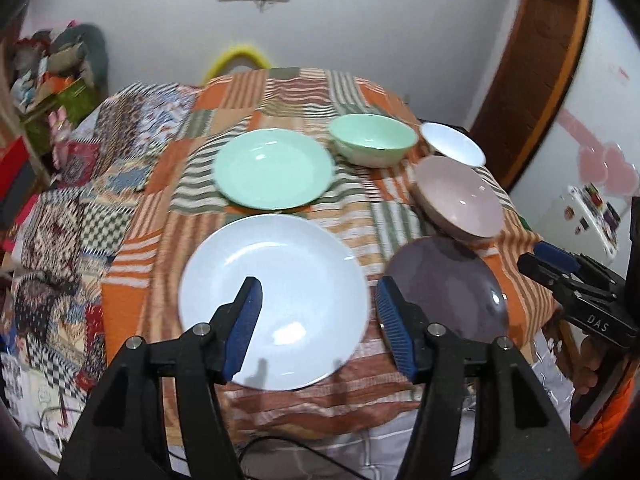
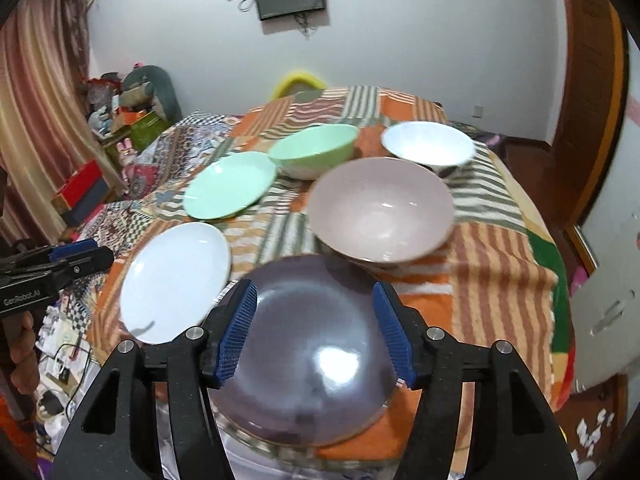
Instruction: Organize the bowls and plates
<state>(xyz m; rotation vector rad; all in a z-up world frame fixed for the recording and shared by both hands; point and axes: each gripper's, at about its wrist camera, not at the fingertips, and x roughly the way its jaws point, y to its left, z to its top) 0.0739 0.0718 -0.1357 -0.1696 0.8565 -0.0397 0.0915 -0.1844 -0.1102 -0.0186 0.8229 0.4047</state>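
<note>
On the patchwork cloth lie a white plate (image 1: pixel 276 300) (image 2: pixel 176 280), a green plate (image 1: pixel 274 168) (image 2: pixel 230 184) and a dark glass plate (image 1: pixel 448 288) (image 2: pixel 308 356). Behind them stand a green bowl (image 1: pixel 374 144) (image 2: pixel 316 150), a pink bowl (image 1: pixel 460 196) (image 2: pixel 380 208) and a white bowl (image 1: pixel 452 142) (image 2: pixel 428 144). My left gripper (image 1: pixel 318 312) is open and empty above the near part of the white plate. My right gripper (image 2: pixel 314 316) is open and empty above the glass plate; it also shows at the right edge of the left wrist view (image 1: pixel 560 268).
The round table (image 1: pixel 160 240) has its near edge just below the plates. A bed with a patterned quilt (image 1: pixel 60 220) lies to the left. A yellow chair back (image 1: pixel 238 60) stands behind the table. A wooden door frame (image 2: pixel 592 100) is at the right.
</note>
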